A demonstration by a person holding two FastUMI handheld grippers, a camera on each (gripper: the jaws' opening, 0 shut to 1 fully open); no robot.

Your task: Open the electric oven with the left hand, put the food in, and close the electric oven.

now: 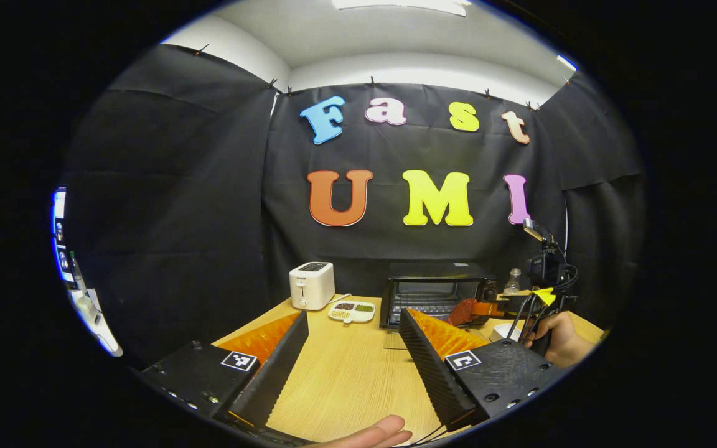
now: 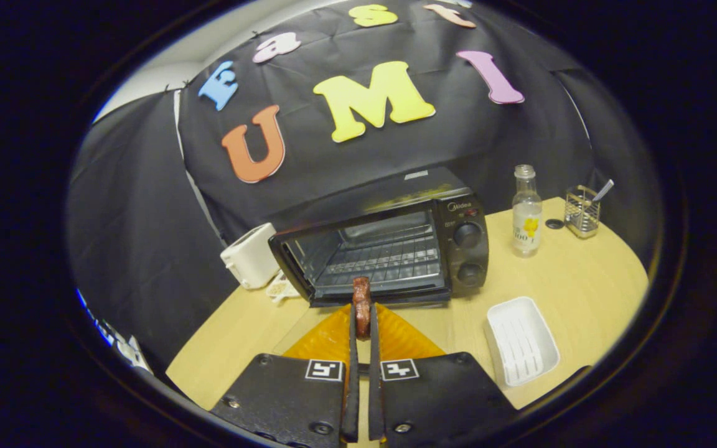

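Observation:
The black electric oven [image 2: 396,246] stands at the back of the wooden table with its door folded down and the wire rack inside showing. My right gripper [image 2: 363,314] is shut on a reddish-brown piece of food [image 2: 361,289], held just in front of the oven's mouth. In the left gripper view the oven [image 1: 436,289] sits ahead to the right. There the right gripper [image 1: 480,308] holds the food [image 1: 461,311] at the oven's opening, with a hand [image 1: 561,339] behind it. My left gripper [image 1: 353,314] hangs open over the table, well back from the oven, nothing between its fingers.
A white toaster [image 1: 312,285] and a small divided dish [image 1: 352,311] stand left of the oven. Right of the oven are a clear bottle [image 2: 526,214], a wire holder [image 2: 582,211] and a white ribbed tray [image 2: 520,339]. Fingers of a hand [image 1: 371,432] show at the bottom edge.

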